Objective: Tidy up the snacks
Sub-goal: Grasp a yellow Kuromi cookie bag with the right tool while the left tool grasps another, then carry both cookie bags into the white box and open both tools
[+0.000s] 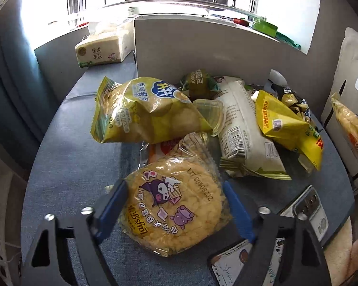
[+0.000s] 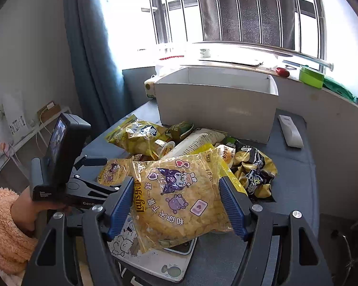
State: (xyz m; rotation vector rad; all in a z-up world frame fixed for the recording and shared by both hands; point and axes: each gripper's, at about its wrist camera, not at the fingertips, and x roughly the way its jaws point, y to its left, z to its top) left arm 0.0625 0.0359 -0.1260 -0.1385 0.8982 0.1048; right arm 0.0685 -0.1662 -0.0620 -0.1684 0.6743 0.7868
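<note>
Right gripper [image 2: 176, 202] pinches a chip bag [image 2: 179, 197] across its width, lifted clear of the pile, prob. bound for the white box [image 2: 214, 109] behind the snacks. Left gripper [image 1: 176, 214] sits low over a round rice-cracker pack [image 1: 176, 205] lying on the bench [image 1: 83, 166]; jaws straddle it, pads at its edges, but can't tell if they press yet. Rest of snacks, incl. a yellow bag [image 1: 140, 112], heaped in front of the box. A phone [image 1: 307, 209] lies beside the left gripper, so it's a tight approach.

Your left gripper [image 1: 175, 211] angles steeply down, blue pads [image 1: 112, 211] hugging a packet; your right gripper [image 2: 177, 206] clamps another, tilted less.
</note>
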